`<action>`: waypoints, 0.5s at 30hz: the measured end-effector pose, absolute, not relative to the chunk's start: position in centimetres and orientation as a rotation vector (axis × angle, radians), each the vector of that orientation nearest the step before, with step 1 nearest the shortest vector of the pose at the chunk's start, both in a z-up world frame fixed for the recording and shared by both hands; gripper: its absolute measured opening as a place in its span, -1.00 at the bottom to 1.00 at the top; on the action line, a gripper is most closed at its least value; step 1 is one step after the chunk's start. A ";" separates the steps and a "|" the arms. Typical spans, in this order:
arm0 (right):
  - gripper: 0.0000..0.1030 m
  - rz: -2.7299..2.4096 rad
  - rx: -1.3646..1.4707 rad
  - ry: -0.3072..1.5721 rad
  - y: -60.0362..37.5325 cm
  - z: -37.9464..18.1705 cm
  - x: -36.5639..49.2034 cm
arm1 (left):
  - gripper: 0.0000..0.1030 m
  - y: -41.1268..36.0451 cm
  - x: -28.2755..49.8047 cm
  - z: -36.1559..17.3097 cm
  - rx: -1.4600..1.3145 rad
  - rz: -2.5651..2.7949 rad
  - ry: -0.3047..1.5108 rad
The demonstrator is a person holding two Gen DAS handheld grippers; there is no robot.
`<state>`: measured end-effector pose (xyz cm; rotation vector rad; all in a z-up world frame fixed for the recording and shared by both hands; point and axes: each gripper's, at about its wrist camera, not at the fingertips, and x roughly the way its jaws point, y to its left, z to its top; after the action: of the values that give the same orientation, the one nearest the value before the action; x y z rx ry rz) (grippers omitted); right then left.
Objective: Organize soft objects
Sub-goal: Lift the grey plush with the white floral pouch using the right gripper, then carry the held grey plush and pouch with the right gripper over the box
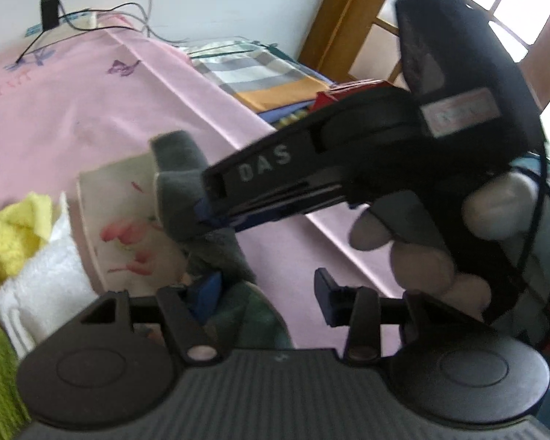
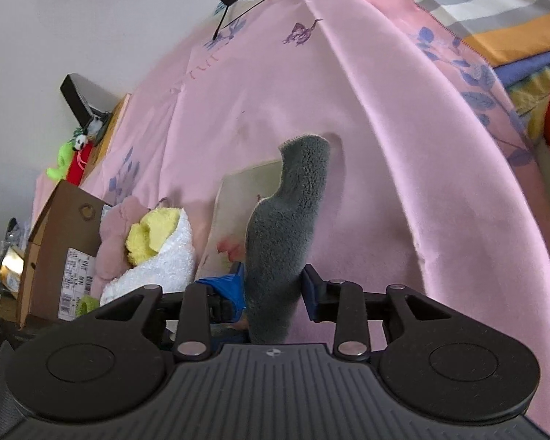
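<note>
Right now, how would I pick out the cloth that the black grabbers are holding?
Start at the wide pink bedsheet. In front of it, the right gripper pinches a fuzzy dark grey cloth standing upright. Its neighbours, a yellow cloth and white towel, are pale.

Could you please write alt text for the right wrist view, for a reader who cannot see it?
The right gripper pinches a grey fluffy cloth that stands up over a pink bedsheet. To the left lie a white towel and a yellow cloth, with a cardboard box beyond them.
</note>
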<state>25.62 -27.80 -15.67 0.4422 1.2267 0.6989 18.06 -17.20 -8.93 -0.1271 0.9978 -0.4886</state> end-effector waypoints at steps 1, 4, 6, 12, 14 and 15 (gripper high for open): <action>-0.80 0.702 0.467 1.228 -28.0 -15.8 25.7 | -0.18 -17.3 18.0 -8.8 -0.118 -0.496 0.991; -1.00 0.673 0.453 1.202 -28.4 -15.8 25.5 | -0.14 -17.1 17.3 -8.2 -0.101 -0.503 0.975; -1.00 0.647 0.442 1.192 -29.0 -15.8 25.6 | 0.17 -16.6 17.1 -7.6 -0.099 -0.498 0.966; -1.00 0.594 0.462 1.180 -30.7 -16.1 25.2 | 0.39 -14.2 17.5 -6.9 -0.123 -0.427 0.946; -1.00 0.578 0.464 1.179 -31.1 -16.2 25.0 | 0.42 -13.7 18.2 -7.4 -0.148 -0.401 0.976; -1.00 0.572 0.468 1.178 -31.3 -16.2 24.9 | 0.42 -13.6 18.7 -7.7 -0.159 -0.396 0.990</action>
<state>24.92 -31.35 -16.15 0.4679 1.1780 0.5718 18.67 -13.61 -7.75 -0.1589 0.9904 -0.3962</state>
